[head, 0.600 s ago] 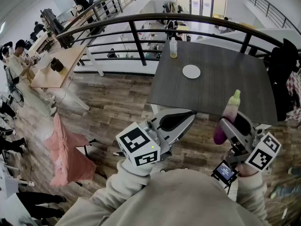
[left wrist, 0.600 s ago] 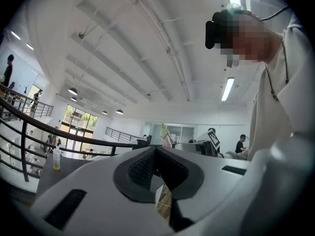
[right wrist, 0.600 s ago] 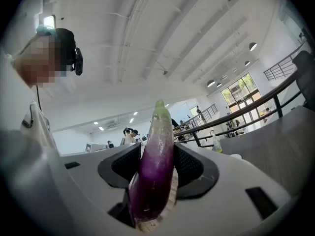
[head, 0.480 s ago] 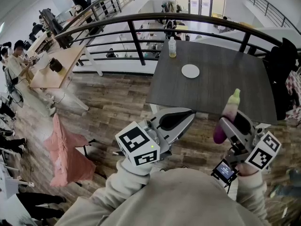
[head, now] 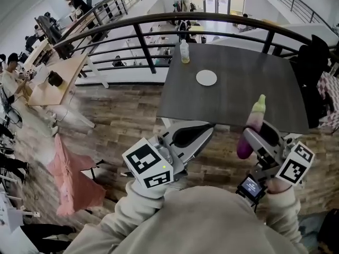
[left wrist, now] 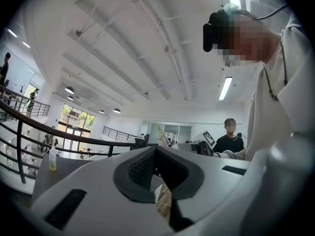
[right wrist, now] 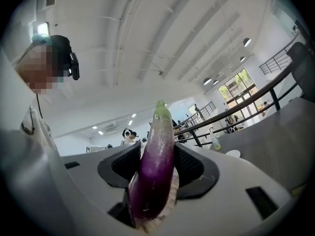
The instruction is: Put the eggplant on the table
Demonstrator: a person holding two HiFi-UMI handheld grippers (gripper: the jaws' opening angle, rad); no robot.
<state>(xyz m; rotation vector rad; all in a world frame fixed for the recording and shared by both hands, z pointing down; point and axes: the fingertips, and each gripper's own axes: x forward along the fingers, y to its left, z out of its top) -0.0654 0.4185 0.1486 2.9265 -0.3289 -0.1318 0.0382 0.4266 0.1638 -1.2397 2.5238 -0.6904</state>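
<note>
- The right gripper (right wrist: 157, 157) has its jaws clamped on the eggplant (right wrist: 156, 166); in the right gripper view the dark pads press on both sides of the purple body.
- The eggplant stands nearly upright in that grip, with the green stem end at the top and the rounded purple end low between the jaws.
- In the head view the right gripper (head: 258, 136) sits at the lower right of the frame, and the eggplant (head: 250, 131) rises from it, the tip overlapping the near edge of the table (head: 238, 97). It is held in the air, not lying on the tabletop.
- The left gripper (left wrist: 156, 150) has its jaws together with nothing between them; the tips meet at the centre of the left gripper view.
- In the head view the left gripper (head: 204, 127) lies left of centre, pointing toward the table's near left corner and well apart from the eggplant.
- The dark grey table fills the upper middle and right of the head view.
- A small white plate (head: 206, 78) lies on the table toward its far left side.
- A clear bottle (head: 184, 52) with yellowish liquid stands upright near the far left corner, beyond the plate.
- A dark curved railing (head: 137, 38) runs behind the table.
- A pink cloth (head: 71, 173) lies at the lower left, on the wooden floor (head: 127, 115).
</note>
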